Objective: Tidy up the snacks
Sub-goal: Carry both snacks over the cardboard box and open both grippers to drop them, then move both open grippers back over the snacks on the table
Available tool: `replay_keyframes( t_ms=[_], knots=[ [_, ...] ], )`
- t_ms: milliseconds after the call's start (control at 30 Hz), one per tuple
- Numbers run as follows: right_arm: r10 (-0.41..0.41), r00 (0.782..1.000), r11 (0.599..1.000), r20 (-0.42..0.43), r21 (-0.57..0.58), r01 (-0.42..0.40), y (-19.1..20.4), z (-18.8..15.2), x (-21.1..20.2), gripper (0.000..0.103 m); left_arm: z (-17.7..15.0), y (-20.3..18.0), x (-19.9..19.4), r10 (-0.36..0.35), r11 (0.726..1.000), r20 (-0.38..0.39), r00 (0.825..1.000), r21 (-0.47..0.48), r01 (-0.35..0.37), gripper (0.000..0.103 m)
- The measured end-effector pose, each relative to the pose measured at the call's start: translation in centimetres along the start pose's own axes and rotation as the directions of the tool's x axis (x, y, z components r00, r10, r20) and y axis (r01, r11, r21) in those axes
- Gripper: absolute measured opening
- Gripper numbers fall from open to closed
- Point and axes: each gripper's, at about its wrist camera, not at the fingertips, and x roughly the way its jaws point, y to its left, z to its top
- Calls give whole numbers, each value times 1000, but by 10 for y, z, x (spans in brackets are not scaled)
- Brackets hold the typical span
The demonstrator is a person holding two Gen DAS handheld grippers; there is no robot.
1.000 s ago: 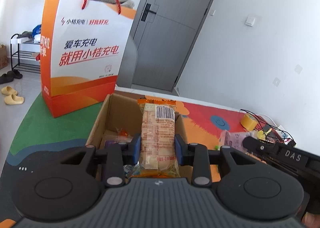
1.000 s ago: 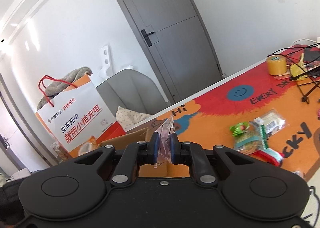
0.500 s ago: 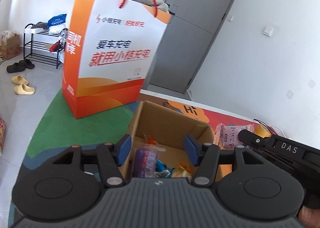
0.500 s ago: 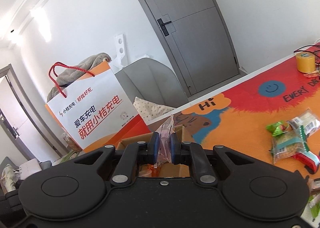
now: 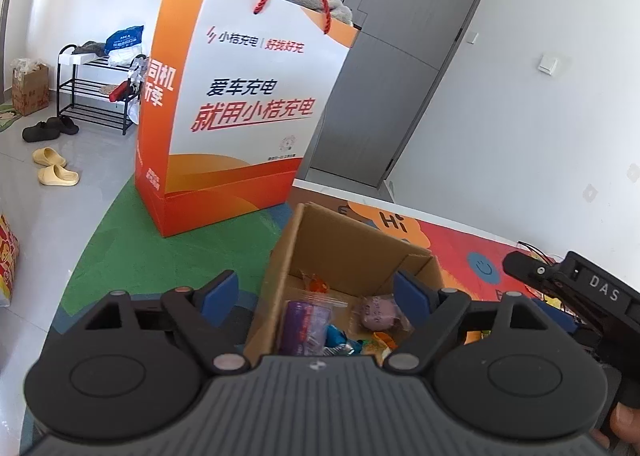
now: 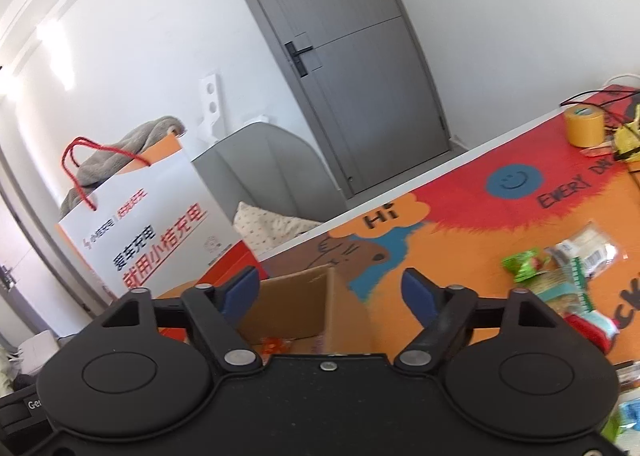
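Note:
An open cardboard box (image 5: 340,248) stands on the colourful mat, with several snack packets inside, among them a purple one (image 5: 304,320) and a pink one (image 5: 378,314). My left gripper (image 5: 316,294) hovers over the box, its jaws opening wide with nothing between them. In the right wrist view the same box (image 6: 304,304) sits just beyond my right gripper (image 6: 332,290), whose jaws are also opening and empty. Loose snack packets (image 6: 560,268) lie on the mat to the right. The right gripper's body (image 5: 576,288) shows at the left view's right edge.
A tall orange and white paper bag (image 5: 240,127) holding a grey blanket stands behind the box. A yellow tape roll (image 6: 584,127) and black wires lie at the mat's far right. A grey door (image 6: 360,55), a shoe rack (image 5: 96,91) and slippers are beyond.
Both grippers let go: the left released its biscuit packet and the right its pink packet, and both now stand wide and empty. The views shifted sideways over the box.

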Motion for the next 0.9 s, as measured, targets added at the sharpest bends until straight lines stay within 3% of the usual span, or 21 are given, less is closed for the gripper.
replay_keyframes(
  t_ms=[433, 900],
  knots=[
    [-78, 997, 996, -3, 35, 78, -47, 2, -38, 96, -19, -44, -3, -28, 999, -29, 999, 44, 30, 90],
    [-160, 987, 985, -29, 55, 161, -93, -5, -83, 98, -47, -100, -5, -118, 983, -88, 989, 130, 129, 90]
  ],
)
